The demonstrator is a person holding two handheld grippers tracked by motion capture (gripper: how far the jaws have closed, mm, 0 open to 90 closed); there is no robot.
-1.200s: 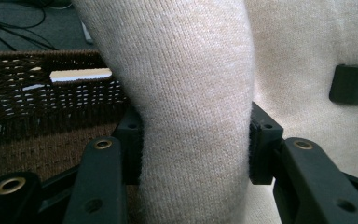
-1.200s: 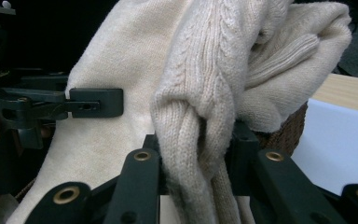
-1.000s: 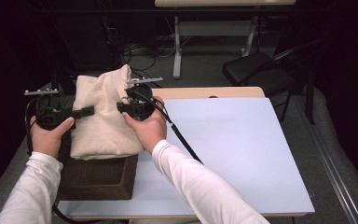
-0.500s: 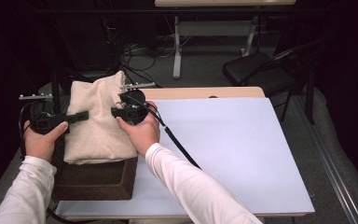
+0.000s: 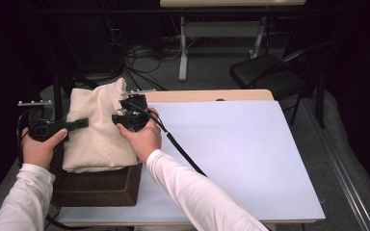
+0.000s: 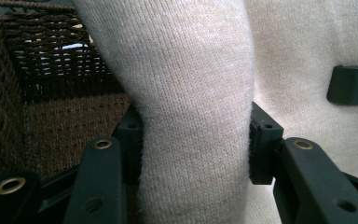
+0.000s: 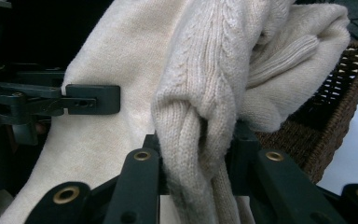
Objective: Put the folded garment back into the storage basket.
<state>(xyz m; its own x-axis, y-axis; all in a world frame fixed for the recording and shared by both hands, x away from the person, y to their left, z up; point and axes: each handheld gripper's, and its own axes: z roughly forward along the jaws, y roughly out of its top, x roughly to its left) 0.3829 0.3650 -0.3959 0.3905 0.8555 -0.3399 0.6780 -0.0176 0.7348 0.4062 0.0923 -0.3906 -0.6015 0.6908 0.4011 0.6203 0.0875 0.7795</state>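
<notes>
- Darkness hid the room behind the counter (image 5: 250, 159).
- Left tongs (image 6: 196, 144) and right tongs (image 7: 198, 158) each clenched the cream sweater (image 5: 99, 130), which covered most of the wicker basket (image 5: 96, 185).
- No writing was legible.

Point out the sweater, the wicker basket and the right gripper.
sweater (image 5: 96, 132), high view, flat knit front.
wicker basket (image 5: 96, 185), high view, near outer wall.
right gripper (image 7: 198, 161), right gripper view, between its tips on the clamped fold.

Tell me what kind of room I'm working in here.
Probably a lab or recording workspace, not a home: a bare white table, loose cables on the grey floor behind it, a black chair, dark surroundings.
</notes>
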